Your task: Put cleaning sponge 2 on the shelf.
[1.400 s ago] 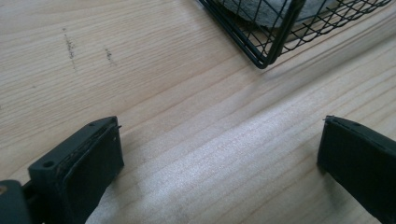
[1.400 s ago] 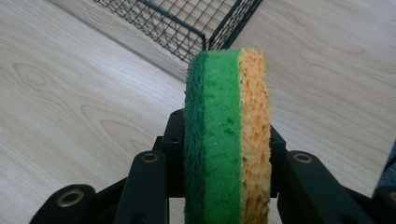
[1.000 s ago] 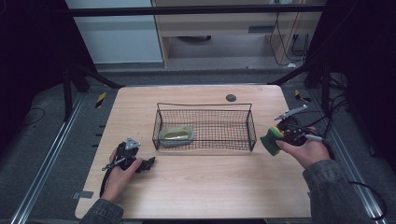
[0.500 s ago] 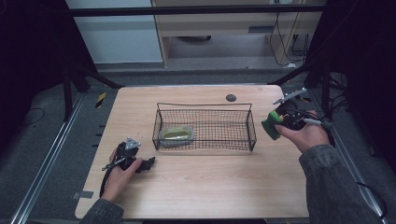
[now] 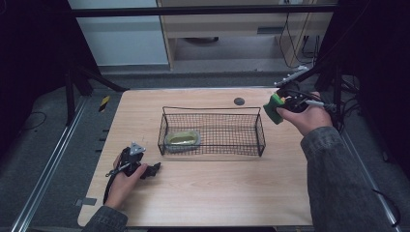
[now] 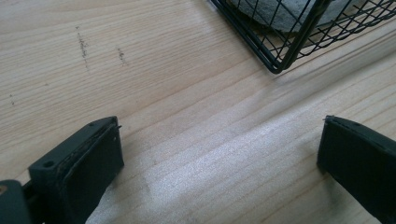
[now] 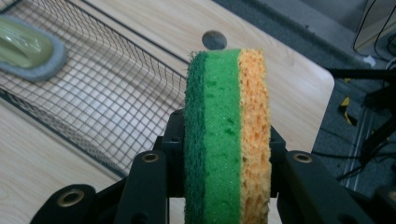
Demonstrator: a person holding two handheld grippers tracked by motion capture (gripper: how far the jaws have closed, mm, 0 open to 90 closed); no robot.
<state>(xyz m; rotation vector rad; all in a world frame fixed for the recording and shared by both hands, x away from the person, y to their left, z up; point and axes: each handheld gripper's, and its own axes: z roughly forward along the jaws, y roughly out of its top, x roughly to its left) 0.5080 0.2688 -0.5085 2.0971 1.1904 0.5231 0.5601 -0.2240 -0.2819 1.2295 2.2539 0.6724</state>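
Sponge (image 7: pixel 226 135) layers stand on edge between the jaws of the right gripper (image 7: pixel 224 186), which close snugly on its two broad faces: a dark green scouring layer on one side, a brighter green band in the middle, and porous orange foam on the other. In the high view the sponge (image 5: pixel 273 108) is held above the table's far right corner, at about two o'clock from the table's centre, just off the right end of the wire basket (image 5: pixel 261 133) and clear of its rim; the right hand (image 5: pixel 304 116) grips the tool there with cables trailing behind it. The table (image 5: pixel 217 193) is pale wood with visible grain and a few small dark scuffs, standing on a grey floor with metal rails along its sides and a cabinet beyond the far edge. The black mesh basket sits near the centre, and inside its left end lies a pale green soap-like piece on a grey pad (image 5: pixel 182 139). A small dark round disc (image 5: pixel 239 101) lies on the wood at twelve o'clock from the basket. At about eight o'clock, the left gripper (image 5: pixel 153 169) rests on the table in the left hand (image 5: pixel 123 181); its jaws stand wide apart with only bare wood between them, a basket corner (image 6: pixel 275 65) just ahead.
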